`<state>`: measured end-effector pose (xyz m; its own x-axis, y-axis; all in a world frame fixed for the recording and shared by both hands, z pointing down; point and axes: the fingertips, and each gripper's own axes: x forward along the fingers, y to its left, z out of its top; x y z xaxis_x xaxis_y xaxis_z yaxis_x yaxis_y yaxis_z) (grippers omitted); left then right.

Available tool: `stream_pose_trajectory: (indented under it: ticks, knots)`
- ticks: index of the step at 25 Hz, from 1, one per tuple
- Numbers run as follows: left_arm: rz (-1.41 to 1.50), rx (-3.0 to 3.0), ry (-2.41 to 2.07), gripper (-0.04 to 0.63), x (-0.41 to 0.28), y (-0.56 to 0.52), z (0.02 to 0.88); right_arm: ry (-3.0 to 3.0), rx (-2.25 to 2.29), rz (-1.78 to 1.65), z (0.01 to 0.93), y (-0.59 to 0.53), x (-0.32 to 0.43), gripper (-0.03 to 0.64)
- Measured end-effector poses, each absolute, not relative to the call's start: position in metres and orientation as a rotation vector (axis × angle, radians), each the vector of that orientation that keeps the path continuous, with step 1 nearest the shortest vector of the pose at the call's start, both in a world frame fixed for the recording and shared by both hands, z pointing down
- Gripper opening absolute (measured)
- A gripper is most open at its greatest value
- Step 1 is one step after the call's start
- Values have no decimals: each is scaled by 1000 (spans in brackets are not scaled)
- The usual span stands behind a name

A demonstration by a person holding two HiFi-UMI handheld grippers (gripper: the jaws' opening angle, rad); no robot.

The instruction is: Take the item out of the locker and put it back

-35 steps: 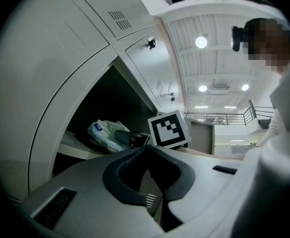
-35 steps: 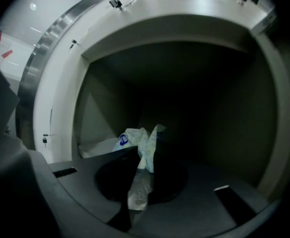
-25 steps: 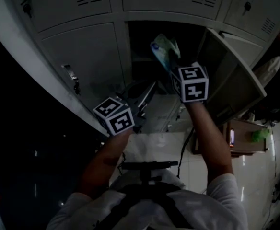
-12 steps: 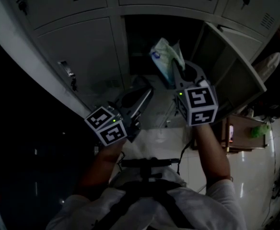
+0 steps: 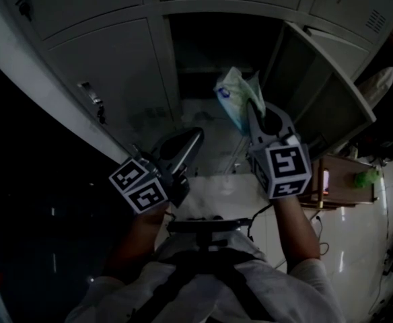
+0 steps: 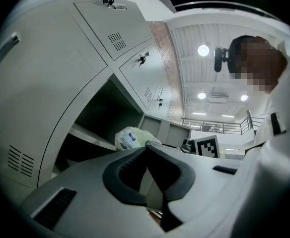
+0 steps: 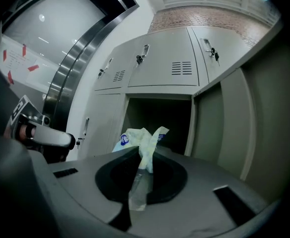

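A crumpled pale-green plastic packet (image 5: 235, 93) with a blue mark hangs in front of the open locker compartment (image 5: 217, 42). My right gripper (image 5: 253, 110) is shut on it. In the right gripper view a twisted strip of the packet (image 7: 144, 143) is pinched between the closed jaws, in line with the dark locker opening (image 7: 160, 118). My left gripper (image 5: 191, 140) is lower and to the left, shut, with nothing in it. From the left gripper view (image 6: 147, 150) the packet (image 6: 130, 139) shows just beyond the tips, outside the compartment's shelf (image 6: 88, 135).
The locker's door (image 5: 321, 96) stands open to the right of the compartment. Closed grey locker doors (image 5: 109, 73) flank it on the left, with a vented row above. A small wooden stand (image 5: 344, 187) sits on the white tiled floor (image 5: 358, 261) at right.
The right gripper has drawn back toward me with the packet, which now hangs further out from the locker. The left gripper has moved down and to the left.
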<state>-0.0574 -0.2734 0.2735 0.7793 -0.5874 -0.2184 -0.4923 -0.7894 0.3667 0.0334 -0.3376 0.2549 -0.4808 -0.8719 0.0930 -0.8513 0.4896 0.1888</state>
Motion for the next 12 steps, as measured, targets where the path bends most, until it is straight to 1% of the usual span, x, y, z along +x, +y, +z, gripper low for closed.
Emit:
stream_pose_trajectory:
  ticks: [12]
  knots:
    - [-434,2600,-817,-2,-62,-252,303,-2536,1501,-78,287,-304,47,-5]
